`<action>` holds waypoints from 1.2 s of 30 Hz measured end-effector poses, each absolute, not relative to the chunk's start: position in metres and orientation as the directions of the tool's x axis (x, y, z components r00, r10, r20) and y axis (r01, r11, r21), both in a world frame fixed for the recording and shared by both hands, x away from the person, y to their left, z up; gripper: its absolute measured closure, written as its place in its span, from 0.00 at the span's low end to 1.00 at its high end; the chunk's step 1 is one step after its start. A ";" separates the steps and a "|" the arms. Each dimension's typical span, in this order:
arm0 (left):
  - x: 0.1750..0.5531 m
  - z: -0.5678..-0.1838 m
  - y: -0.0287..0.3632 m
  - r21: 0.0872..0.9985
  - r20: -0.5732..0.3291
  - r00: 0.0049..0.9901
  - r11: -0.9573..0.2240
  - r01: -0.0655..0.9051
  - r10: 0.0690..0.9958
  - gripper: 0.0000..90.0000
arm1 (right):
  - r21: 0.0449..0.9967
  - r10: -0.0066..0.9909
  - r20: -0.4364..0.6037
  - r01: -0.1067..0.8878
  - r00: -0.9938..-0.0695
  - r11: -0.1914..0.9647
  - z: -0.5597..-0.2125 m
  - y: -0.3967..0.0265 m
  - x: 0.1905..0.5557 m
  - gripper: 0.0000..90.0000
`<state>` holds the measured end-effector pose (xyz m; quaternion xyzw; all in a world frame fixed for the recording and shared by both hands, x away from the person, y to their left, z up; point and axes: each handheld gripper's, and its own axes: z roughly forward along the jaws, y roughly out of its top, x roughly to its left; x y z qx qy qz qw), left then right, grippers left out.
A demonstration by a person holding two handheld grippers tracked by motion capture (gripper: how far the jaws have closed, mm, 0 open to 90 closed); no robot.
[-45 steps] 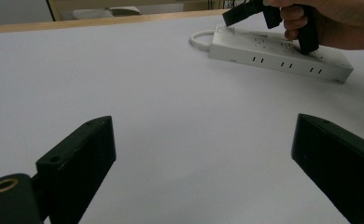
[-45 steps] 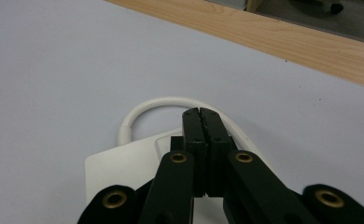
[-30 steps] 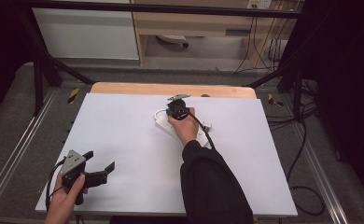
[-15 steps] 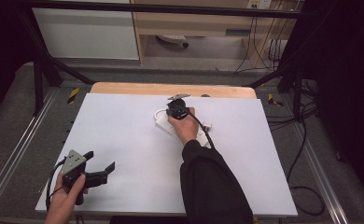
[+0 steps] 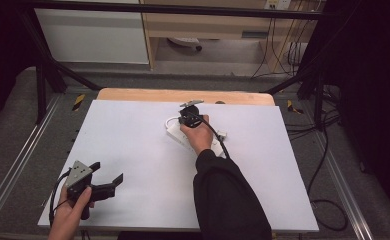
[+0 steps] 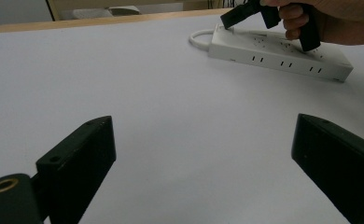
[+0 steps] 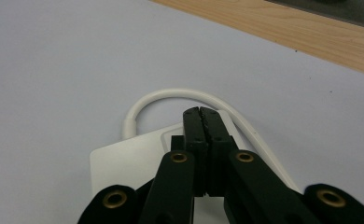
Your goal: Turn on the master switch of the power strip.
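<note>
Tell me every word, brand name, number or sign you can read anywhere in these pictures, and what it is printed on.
None can be read.
White power strip: socket slots, no legible print.
Right tool, shut over the strip's end: plain black, no label.
Left tool, open: plain black, no label.
Yellow-and-black tags beside the table: stripes, no letters.

Even overhead light on the white surface (image 5: 133, 150); surroundings dark, corners near black. Shadows soft and faint. No glare. Gripper views: near black jaws slightly soft (close range), background sharp.
</note>
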<state>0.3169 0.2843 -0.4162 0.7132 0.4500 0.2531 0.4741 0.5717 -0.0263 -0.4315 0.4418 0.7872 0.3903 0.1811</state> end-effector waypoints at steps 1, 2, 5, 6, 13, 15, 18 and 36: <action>0.317 -0.416 0.284 0.904 -0.066 0.467 -0.145 0.402 0.882 0.07 | 0.774 0.837 0.062 0.556 -0.544 0.304 -0.432 -0.026 0.572 1.00; 0.317 -0.416 0.284 0.904 -0.066 0.467 -0.145 0.402 0.882 0.07 | 0.774 0.836 0.059 0.554 -0.545 0.307 -0.432 -0.026 0.572 1.00; 0.317 -0.416 0.284 0.904 -0.065 0.467 -0.146 0.403 0.882 0.07 | 0.774 0.837 0.062 0.556 -0.544 0.304 -0.432 -0.026 0.572 1.00; 0.317 -0.416 0.284 0.904 -0.065 0.467 -0.146 0.403 0.882 0.07 | 0.773 0.837 0.061 0.556 -0.545 0.306 -0.432 -0.026 0.572 1.00; 0.317 -0.416 0.284 0.904 -0.065 0.467 -0.146 0.402 0.882 0.07 | 0.772 0.838 0.060 0.557 -0.543 0.306 -0.432 -0.026 0.572 1.00; 0.317 -0.416 0.284 0.904 -0.067 0.467 -0.145 0.402 0.882 0.07 | 0.771 0.838 0.058 0.558 -0.542 0.307 -0.432 -0.026 0.572 1.00; 0.317 -0.416 0.284 0.904 -0.065 0.467 -0.146 0.402 0.882 0.07 | 0.770 0.838 0.055 0.557 -0.543 0.310 -0.432 -0.025 0.572 1.00; 0.317 -0.416 0.284 0.903 -0.065 0.465 -0.147 0.404 0.883 0.07 | 0.762 0.843 0.037 0.562 -0.536 0.324 -0.431 -0.023 0.572 1.00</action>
